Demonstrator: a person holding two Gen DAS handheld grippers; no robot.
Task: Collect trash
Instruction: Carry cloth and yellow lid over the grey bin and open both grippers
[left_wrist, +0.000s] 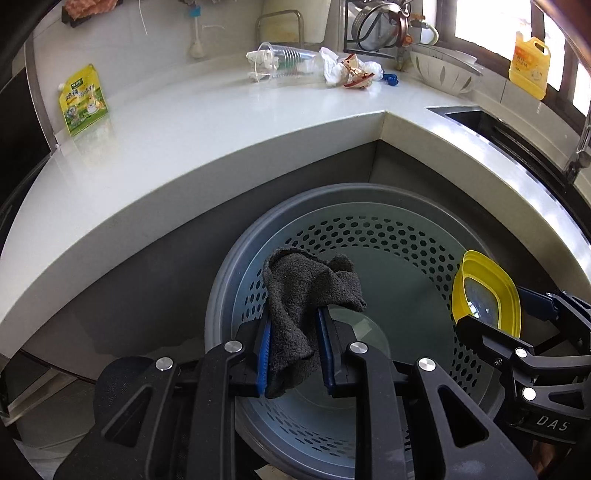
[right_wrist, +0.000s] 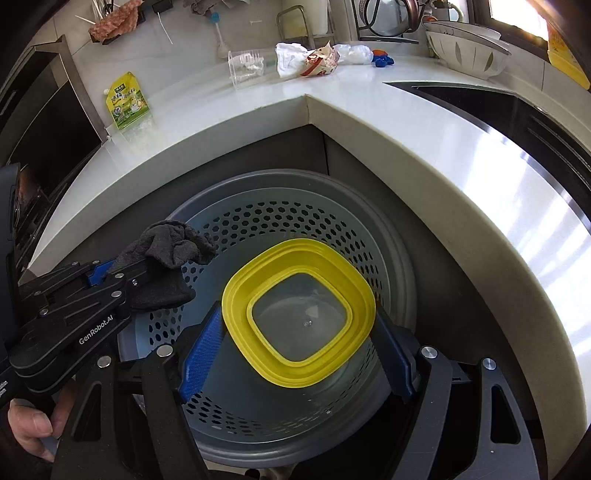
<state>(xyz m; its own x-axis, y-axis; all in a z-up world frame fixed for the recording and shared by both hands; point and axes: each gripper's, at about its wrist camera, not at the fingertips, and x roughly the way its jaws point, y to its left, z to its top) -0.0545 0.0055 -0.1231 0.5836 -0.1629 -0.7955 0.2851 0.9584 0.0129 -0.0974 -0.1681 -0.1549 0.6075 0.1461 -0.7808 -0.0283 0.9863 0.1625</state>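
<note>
Black claw (left_wrist: 295, 354) frames, silver rivets, blue ribbed pads (right_wrist: 201, 356), white "GenRobot.AI" lettering; bare thumb (right_wrist: 31, 424).

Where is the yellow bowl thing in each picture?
Left wrist view: the square yellow plastic container is at the right edge, seen side-on, held in the right gripper above the grey perforated bin.
Right wrist view: it fills the lower centre, open side facing the camera, between the blue pads.
Shared landmark: the grey perforated bin beneath it.
</note>
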